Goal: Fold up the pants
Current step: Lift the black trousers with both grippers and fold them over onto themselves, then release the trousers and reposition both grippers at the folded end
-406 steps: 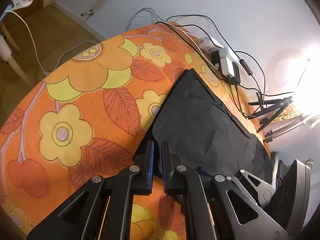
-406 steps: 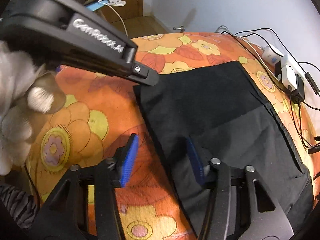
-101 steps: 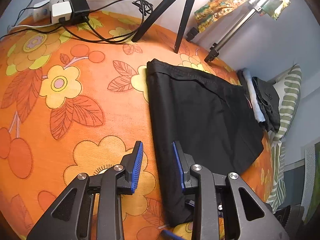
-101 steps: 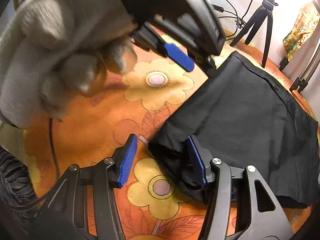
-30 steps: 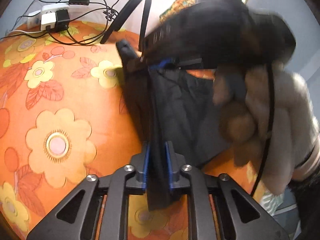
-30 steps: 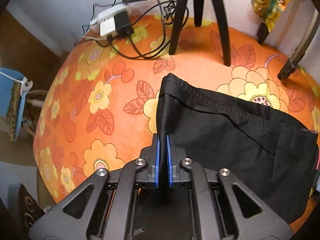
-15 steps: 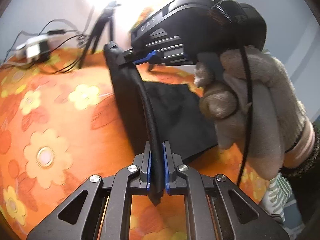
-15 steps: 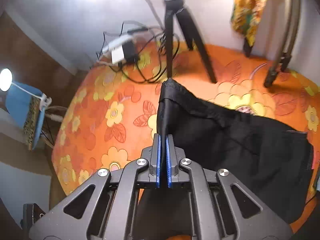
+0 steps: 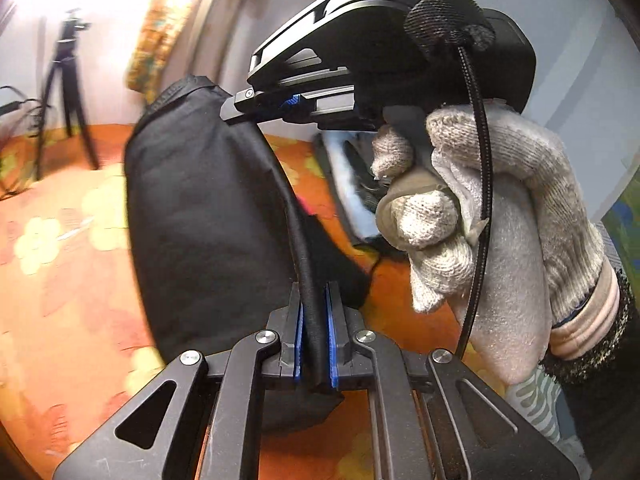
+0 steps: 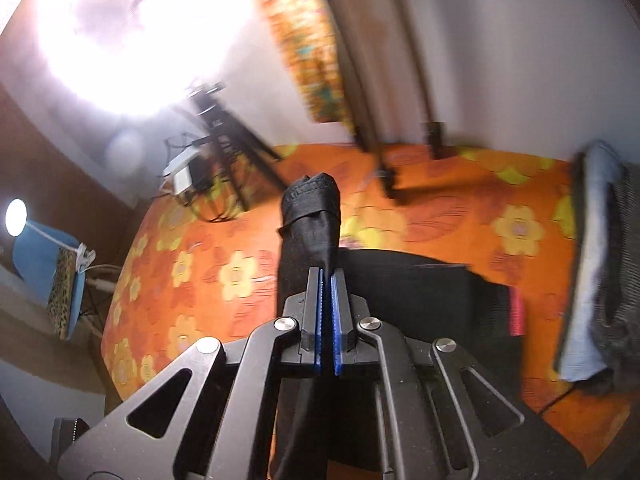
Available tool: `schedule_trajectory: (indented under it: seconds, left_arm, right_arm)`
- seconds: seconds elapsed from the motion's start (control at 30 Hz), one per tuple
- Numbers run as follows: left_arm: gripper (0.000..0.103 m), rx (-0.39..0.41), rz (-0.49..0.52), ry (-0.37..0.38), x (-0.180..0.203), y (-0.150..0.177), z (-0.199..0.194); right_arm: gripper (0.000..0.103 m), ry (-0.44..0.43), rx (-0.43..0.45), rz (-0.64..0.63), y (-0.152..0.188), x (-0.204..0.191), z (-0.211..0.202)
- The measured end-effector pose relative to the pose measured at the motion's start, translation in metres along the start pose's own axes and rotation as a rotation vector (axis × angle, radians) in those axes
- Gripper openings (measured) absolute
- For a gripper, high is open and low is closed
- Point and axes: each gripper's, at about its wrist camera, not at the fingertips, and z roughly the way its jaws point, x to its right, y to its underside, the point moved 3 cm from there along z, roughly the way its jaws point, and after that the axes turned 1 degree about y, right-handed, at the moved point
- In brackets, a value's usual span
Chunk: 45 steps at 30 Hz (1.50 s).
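Observation:
The black pants [image 9: 208,216] are lifted off the orange flowered bedspread [image 9: 64,240]. My left gripper [image 9: 314,316] is shut on the folded edge of the pants. My right gripper [image 10: 327,292] is shut on another corner of the pants [image 10: 312,216], which sticks up past the fingers. In the left wrist view the right gripper [image 9: 256,106] pinches the far top corner, held by a gloved hand [image 9: 480,216]. The rest of the pants [image 10: 420,292] lies on the bedspread [image 10: 460,216] below.
A stack of folded clothes [image 10: 596,264] lies at the right of the bed. Tripod legs [image 10: 240,140] and a power strip with cables [image 10: 184,172] stand at the far side near the wall. A bright lamp glares at top left. A blue chair [image 10: 44,264] stands left of the bed.
Both grippers have risen with the pants edge, lifting it higher off the bedspread and carrying it toward the stack of clothes. Both views are motion-blurred.

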Motion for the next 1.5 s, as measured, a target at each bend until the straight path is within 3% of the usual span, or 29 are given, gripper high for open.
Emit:
schedule_trajectory:
  seconds: [0.37, 0.7, 0.9, 1.17, 1.2, 1.23, 1.3, 1.4, 1.5]
  left_arm:
    - [0.008, -0.112, 0.046, 0.042, 0.033, -0.008, 0.103]
    - [0.008, -0.168, 0.06, 0.005, 0.037, -0.007, 0.147]
    - [0.009, -0.178, 0.083, -0.004, 0.067, 0.0, 0.14]
    - [0.02, -0.199, 0.155, -0.002, 0.091, 0.013, 0.113]
    - [0.02, -0.197, 0.161, -0.003, 0.091, 0.014, 0.107]
    - [0.02, -0.195, 0.169, -0.008, 0.09, 0.017, 0.097]
    - [0.02, -0.194, 0.183, -0.019, 0.085, 0.02, 0.082]
    - [0.02, -0.178, 0.183, -0.042, 0.07, 0.018, 0.059]
    - [0.02, -0.133, 0.207, -0.111, 0.041, 0.005, 0.042]
  right_arm:
    - [0.004, 0.044, 0.009, 0.137, 0.013, 0.123, 0.003]
    - [0.004, 0.053, -0.02, 0.187, 0.029, 0.166, 0.033]
    - [0.004, 0.067, -0.023, 0.172, 0.032, 0.165, 0.034]
    - [0.009, 0.102, 0.027, 0.167, 0.028, 0.159, 0.009]
    - [0.016, 0.124, 0.043, 0.157, 0.028, 0.157, 0.0]
    - [0.03, 0.143, 0.063, 0.145, 0.028, 0.154, -0.008]
    - [0.039, 0.149, 0.107, 0.127, 0.031, 0.148, -0.028]
    - [0.039, 0.112, 0.13, 0.112, 0.04, 0.136, -0.051]
    - [0.039, 0.088, 0.127, 0.069, 0.057, 0.117, -0.062]
